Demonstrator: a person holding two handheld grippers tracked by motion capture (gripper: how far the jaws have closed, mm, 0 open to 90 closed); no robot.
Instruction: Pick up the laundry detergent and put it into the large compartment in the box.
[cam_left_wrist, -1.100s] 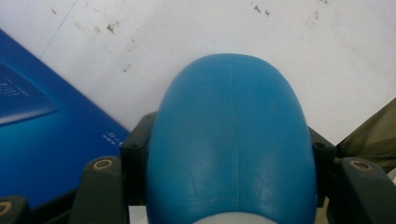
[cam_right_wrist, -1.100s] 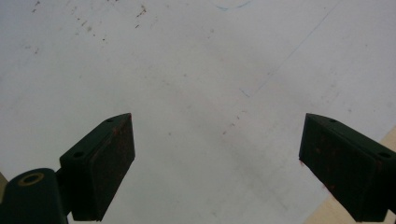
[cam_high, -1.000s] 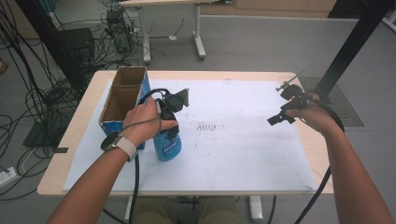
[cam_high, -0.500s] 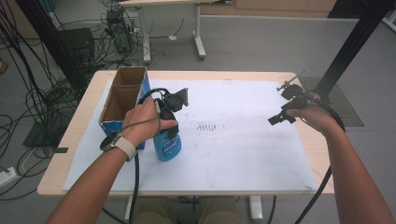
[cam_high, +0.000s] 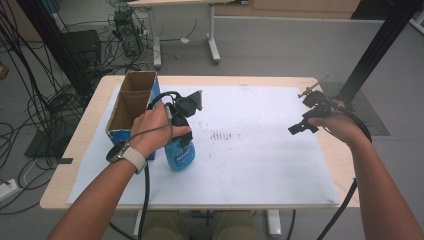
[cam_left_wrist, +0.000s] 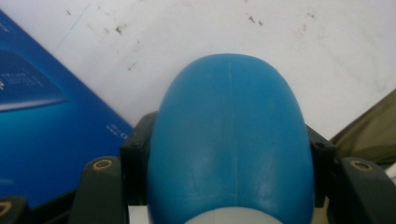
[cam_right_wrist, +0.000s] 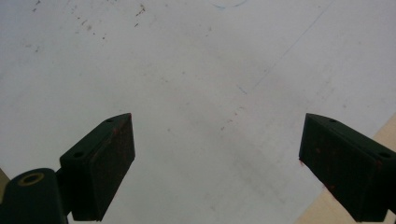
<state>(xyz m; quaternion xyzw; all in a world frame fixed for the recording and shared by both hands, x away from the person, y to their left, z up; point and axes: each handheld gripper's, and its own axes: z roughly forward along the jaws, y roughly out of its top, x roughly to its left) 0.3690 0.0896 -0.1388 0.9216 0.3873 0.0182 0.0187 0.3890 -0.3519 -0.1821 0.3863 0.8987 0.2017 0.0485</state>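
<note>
The blue spray bottle (cam_high: 179, 152) stands upright on the white sheet (cam_high: 260, 150) that covers the surface (cam_high: 320, 82), at about 9 o'clock from the sheet's middle in the high view, its long axis vertical with the base down. A pale label with dark lettering sits on its belly, too small to read. The left hand-held gripper (cam_high: 176, 123) is clamped on the bottle's upper part, and in the left gripper view the black jaws press against both flanks of the rounded blue body (cam_left_wrist: 229, 140), a moulding seam running down its middle. Just beside the bottle, at its 10 o'clock, stands an open cardboard box (cam_high: 131, 102) with blue printed sides; the small white print on the blue panel (cam_left_wrist: 42, 140) in the left gripper view is blurred beyond reading. The right hand-held gripper (cam_high: 301, 127) hangs over the sheet's edge at 3 o'clock, well apart from the bottle, its jaws spread wide with nothing but bare sheet (cam_right_wrist: 215, 93) between them in the right gripper view. Faint dark smudges (cam_high: 223, 135) mark the sheet near its middle.
</note>
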